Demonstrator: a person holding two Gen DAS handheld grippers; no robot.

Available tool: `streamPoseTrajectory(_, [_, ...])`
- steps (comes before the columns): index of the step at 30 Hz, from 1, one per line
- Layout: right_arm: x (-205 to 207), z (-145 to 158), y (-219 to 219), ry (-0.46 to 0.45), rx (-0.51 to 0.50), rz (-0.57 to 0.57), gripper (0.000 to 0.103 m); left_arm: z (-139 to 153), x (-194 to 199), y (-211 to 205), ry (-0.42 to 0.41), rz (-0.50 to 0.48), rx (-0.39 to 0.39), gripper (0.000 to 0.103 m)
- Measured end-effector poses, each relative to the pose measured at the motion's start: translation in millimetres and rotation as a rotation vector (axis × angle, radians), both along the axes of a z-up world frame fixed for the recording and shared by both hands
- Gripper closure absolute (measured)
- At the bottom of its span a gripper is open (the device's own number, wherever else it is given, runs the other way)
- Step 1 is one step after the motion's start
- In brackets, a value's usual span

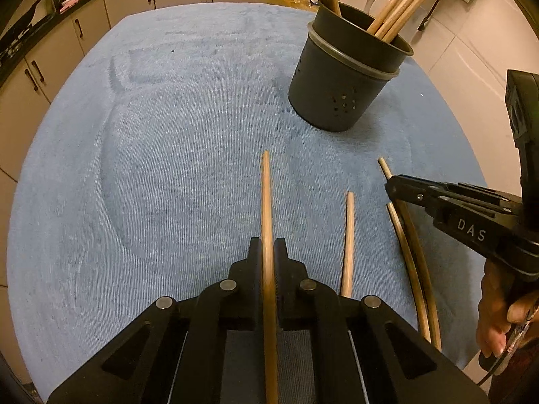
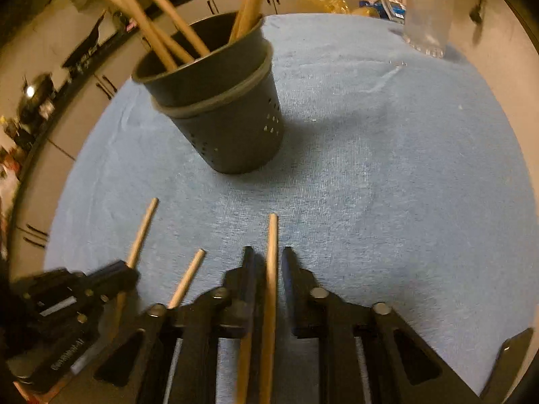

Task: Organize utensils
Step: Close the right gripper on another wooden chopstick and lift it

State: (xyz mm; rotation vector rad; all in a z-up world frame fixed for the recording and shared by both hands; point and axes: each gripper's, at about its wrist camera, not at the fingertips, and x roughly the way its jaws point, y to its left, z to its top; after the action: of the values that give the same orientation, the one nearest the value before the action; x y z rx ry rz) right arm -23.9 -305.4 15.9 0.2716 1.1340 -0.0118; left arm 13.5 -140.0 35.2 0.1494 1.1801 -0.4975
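- Left gripper (image 1: 268,245), bottom centre of the left wrist view: jaws nearly closed, pinching a wooden chopstick (image 1: 266,202) that runs up the frame between them.
- Right gripper (image 2: 267,256), bottom centre of its own view: jaws slightly apart around another chopstick (image 2: 272,252); whether they touch it I cannot tell.
- Dark utensil holder (image 1: 340,80), upper right, holds several sticks upright on the blue cloth (image 1: 168,168).

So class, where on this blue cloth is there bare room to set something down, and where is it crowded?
Free: the wide blue cloth left of the dark holder, toward the cabinets. Crowded: the near-right, where loose chopsticks and both grippers sit.
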Motion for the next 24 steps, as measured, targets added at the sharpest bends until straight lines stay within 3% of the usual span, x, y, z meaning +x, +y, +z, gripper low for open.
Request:
streamPoseTrajectory(5, [-12, 11, -14, -0.060, 0.059, -0.034, 0.097, 7, -6, 10, -0.014, 0.011, -0.029, 0.096])
streamPoseTrajectory(11, [-57, 59, -19, -0.276, 0.085, -0.062, 0.097, 44, -21, 29, -0.102, 0.028, -0.095, 0.096])
streamPoseTrajectory(16, [-100, 93, -23, -0.463, 0.091, -0.084, 0.097, 82, -44, 35, -0.220, 0.039, -0.130, 0.096])
streamPoseTrajectory(24, [-148, 128, -23, -0.656, 0.074, -0.110, 0.097, 125, -65, 36, -0.339, 0.058, -0.171, 0.096])
